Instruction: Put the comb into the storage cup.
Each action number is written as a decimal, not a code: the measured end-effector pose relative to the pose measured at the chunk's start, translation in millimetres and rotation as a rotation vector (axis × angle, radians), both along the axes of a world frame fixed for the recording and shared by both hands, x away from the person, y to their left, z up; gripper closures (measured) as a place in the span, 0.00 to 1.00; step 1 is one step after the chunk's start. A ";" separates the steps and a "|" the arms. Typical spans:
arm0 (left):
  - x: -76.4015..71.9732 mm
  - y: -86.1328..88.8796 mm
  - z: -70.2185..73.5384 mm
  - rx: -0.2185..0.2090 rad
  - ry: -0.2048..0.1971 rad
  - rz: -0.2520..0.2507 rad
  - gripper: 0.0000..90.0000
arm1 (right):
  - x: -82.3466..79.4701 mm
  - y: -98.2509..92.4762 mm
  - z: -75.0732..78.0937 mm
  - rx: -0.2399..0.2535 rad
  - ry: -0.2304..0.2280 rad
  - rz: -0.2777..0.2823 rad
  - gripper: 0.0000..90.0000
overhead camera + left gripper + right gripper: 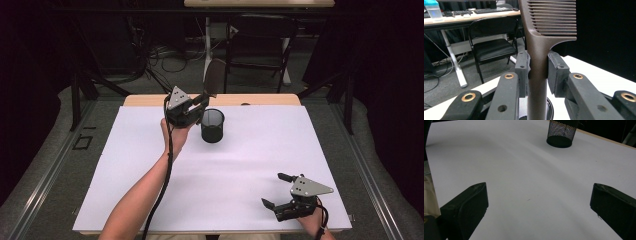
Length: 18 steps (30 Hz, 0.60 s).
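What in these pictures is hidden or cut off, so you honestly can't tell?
- Comb: the left gripper view's top edge cuts off its teeth; its handle's lower end runs off the bottom edge, so how far it reaches into the mesh cup is unclear.
- Mesh cup's inside: dark in the high view.
- Mesh cup's rim: cut by the top edge in the right gripper view.

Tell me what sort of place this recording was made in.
Probably a lab or office workspace set up for recording: a table covered in white, black curtains around it, and behind it a folding chair, loose cables on the floor and a desk with keyboards.
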<state>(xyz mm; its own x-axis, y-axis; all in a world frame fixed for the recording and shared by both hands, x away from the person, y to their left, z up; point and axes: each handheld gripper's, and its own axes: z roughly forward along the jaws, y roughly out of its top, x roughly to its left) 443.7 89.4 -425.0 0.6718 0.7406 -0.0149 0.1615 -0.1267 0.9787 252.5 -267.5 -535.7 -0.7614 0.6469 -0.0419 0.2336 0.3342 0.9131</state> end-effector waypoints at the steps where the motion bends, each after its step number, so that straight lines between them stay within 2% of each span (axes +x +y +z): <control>1: 1.1 0.3 0.4 -0.002 -0.001 0.001 0.81 | 0.3 0.2 -0.3 -0.001 0.004 -0.001 0.01; 9: 4.1 -1.7 2.4 -0.020 -0.014 0.009 0.80 | 0.6 -0.1 -0.3 -0.003 0.005 0.000 0.01; 18: 7.9 -4.6 0.8 -0.020 -0.031 0.025 0.81 | 0.1 0.0 0.0 -0.001 0.004 0.001 0.01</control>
<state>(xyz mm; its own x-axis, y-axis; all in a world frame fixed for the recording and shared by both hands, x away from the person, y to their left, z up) 451.6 84.8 -424.2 0.6535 0.7569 -0.0090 0.1339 -0.1038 0.9855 252.6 -267.5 -535.8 -0.7622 0.6461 -0.0395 0.2367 0.3350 0.9120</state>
